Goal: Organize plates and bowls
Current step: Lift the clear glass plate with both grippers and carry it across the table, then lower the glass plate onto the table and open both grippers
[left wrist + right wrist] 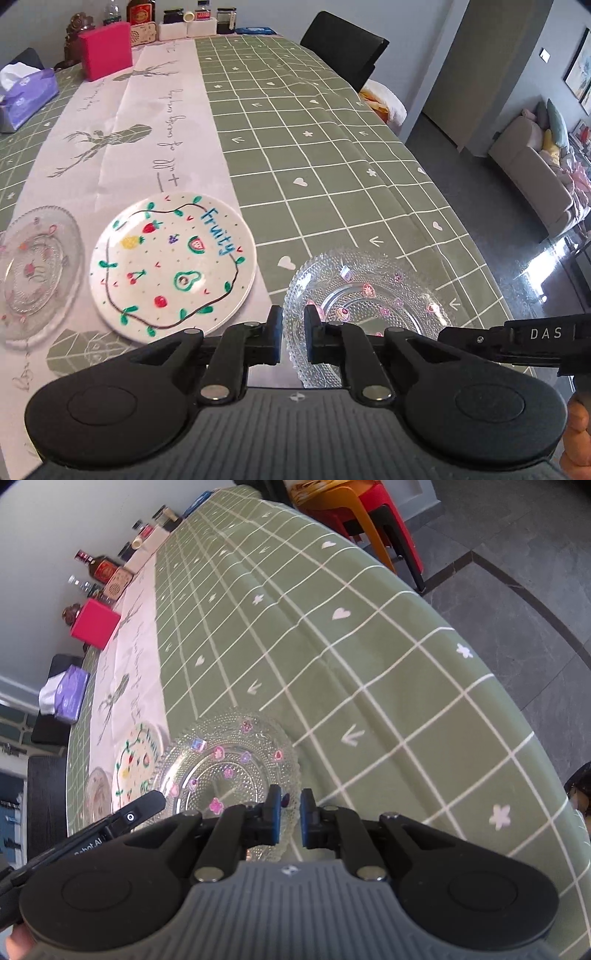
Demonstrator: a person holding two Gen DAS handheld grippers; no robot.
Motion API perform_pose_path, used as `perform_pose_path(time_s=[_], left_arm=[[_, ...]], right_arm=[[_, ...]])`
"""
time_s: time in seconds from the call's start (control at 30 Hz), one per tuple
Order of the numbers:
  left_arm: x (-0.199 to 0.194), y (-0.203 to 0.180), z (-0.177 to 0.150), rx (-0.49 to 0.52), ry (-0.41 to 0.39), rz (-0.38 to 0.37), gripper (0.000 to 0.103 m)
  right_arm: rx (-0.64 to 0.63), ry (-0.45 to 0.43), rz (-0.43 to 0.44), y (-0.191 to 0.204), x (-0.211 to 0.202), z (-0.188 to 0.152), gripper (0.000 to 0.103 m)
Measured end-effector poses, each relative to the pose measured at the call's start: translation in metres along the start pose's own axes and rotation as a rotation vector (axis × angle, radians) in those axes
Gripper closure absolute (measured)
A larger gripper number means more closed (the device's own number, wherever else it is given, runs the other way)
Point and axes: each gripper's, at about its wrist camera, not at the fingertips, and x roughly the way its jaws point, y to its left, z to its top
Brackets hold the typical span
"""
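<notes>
Both grippers, left gripper (293,325) and right gripper (291,808), were clamped on the near rim of the glass plate (373,295) beside the fruit plate (173,262); lifting evenly would likely avoid tilting it.

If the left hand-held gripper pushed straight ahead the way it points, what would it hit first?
Probably the clear glass plate: the left hand-held gripper is already shut on its near rim, so it would push that plate across the green tablecloth.
</notes>
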Motion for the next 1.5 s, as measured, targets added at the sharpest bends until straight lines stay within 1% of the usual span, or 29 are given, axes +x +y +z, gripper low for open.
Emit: perform_pose_path(time_s=[0.07, 0.17, 0.3, 0.53, 0.63, 0.83, 1.0, 1.13, 1.27, 1.3, 1.37, 1.43, 1.47, 1.5], left_arm=[[-0.012, 0.004, -0.010, -0.031, -0.018, 0.015, 0.090], [-0.027, 0.006, -0.027, -0.052, -0.047, 0.032, 0.091], [-0.039, 0.005, -0.052, -0.111, -0.067, 0.042, 0.092], [-0.043, 0.006, -0.095, -0.225, -0.060, 0.020, 0.092], [-0.043, 0.004, -0.107, -0.232, -0.083, 0.023, 0.092], [-0.038, 0.007, -0.116, -0.267, -0.136, 0.018, 0.092], [-0.032, 0.011, -0.121, -0.294, -0.146, 0.009, 0.092], [-0.031, 0.009, -0.124, -0.275, -0.174, 0.018, 0.092], [-0.031, 0.010, -0.126, -0.285, -0.182, 0.005, 0.091], [-0.032, 0.011, -0.126, -0.289, -0.184, 0.008, 0.090], [-0.033, 0.011, -0.127, -0.296, -0.189, 0.023, 0.074], [-0.035, 0.012, -0.127, -0.300, -0.201, 0.033, 0.067], [-0.037, 0.012, -0.127, -0.299, -0.209, 0.038, 0.066], [-0.039, 0.011, -0.127, -0.294, -0.218, 0.046, 0.066]], right_arm=[[-0.031, 0.000, 0.012, 0.005, -0.006, -0.012, 0.094], [-0.063, 0.003, 0.033, 0.007, -0.013, -0.028, 0.094], [-0.089, 0.008, 0.036, 0.006, -0.018, -0.045, 0.094], [-0.163, 0.008, -0.016, 0.002, -0.024, -0.062, 0.095], [-0.183, 0.015, -0.032, 0.002, -0.022, -0.063, 0.095], [-0.198, 0.013, -0.048, 0.003, -0.018, -0.062, 0.095], [-0.194, 0.031, -0.060, 0.003, -0.012, -0.062, 0.095], [-0.197, 0.032, -0.065, 0.004, -0.011, -0.062, 0.094], [-0.191, 0.035, -0.055, 0.003, -0.011, -0.063, 0.090], [-0.183, 0.036, -0.048, 0.002, -0.012, -0.062, 0.090], [-0.162, 0.026, -0.025, 0.000, -0.015, -0.061, 0.084], [-0.157, 0.003, -0.015, -0.001, -0.020, -0.059, 0.079], [-0.158, -0.008, -0.016, -0.001, -0.022, -0.059, 0.076], [-0.160, -0.017, -0.014, 0.000, -0.023, -0.058, 0.075]])
